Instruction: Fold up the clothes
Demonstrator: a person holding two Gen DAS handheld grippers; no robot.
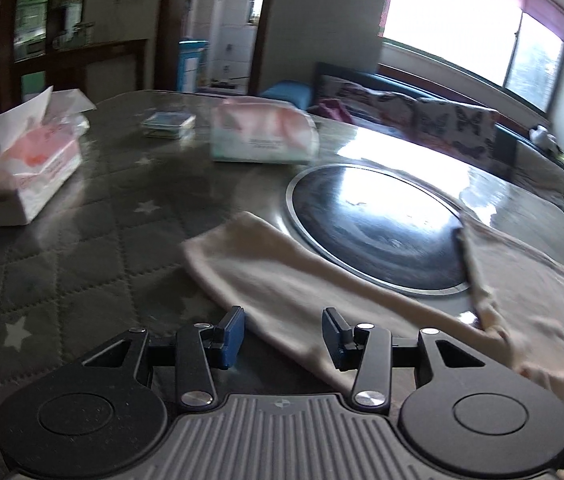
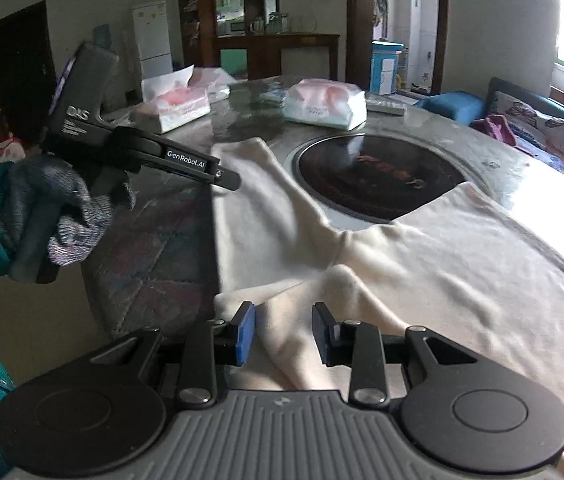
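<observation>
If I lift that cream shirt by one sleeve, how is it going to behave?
Probably floppy: the cream shirt lies in soft wrinkles and drapes over the round black cooktop. Likely light, since the fabric looks thin. It may slide easily, as the table looks glossy, so the rest would trail and bunch.

worktop centre: round dark hob [image 1: 375, 226]
far left: open tissue box [image 1: 22, 176]
far edge: tissue pack [image 2: 323, 104], small tin [image 1: 168, 124]

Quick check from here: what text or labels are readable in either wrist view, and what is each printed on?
"GenRobot.AI": arm of the left tongs, right wrist view.
"DAS": grey body of that same tool; the smaller lines under it are too small to read.
Tissue packs: print is blurred, unreadable.
Left wrist view: nothing legible.
</observation>
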